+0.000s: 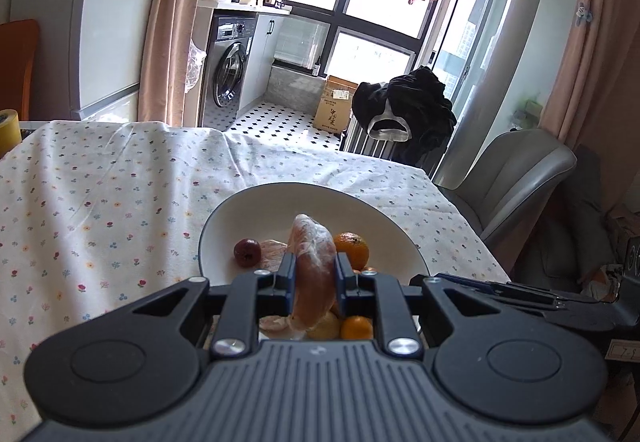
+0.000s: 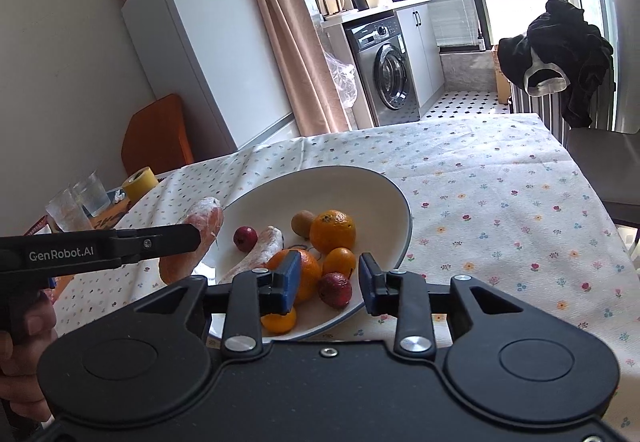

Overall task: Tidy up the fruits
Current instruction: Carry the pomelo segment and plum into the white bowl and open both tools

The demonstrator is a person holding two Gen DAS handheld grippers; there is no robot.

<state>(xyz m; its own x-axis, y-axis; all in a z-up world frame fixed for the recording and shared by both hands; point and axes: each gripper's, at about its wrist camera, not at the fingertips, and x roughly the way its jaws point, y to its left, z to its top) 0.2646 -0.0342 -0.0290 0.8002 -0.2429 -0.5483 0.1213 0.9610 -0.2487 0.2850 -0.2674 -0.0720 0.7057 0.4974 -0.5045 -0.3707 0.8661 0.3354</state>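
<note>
My left gripper [image 1: 314, 274] is shut on a plastic-wrapped carrot [image 1: 314, 262], held in the air over the near-left side of a white plate [image 1: 280, 198]. The right wrist view shows that gripper [image 2: 196, 238] holding the carrot [image 2: 200, 230] beside the plate's [image 2: 360, 182] left rim. On the plate lie a second wrapped carrot [image 2: 260, 250], several oranges [image 2: 333, 230], a kiwi [image 2: 302, 223] and two small red fruits [image 2: 245, 238]. My right gripper [image 2: 330, 282] stands open low over the plate's near edge, above a red fruit [image 2: 335, 289], touching nothing.
A floral tablecloth [image 2: 500, 202] covers the table. At its far left stand glasses [image 2: 80, 202] and a yellow tape roll [image 2: 140, 182]. A grey chair [image 1: 520, 178] sits at the right edge, an orange chair [image 2: 156, 134] behind. A hand [image 2: 24, 346] grips the left tool.
</note>
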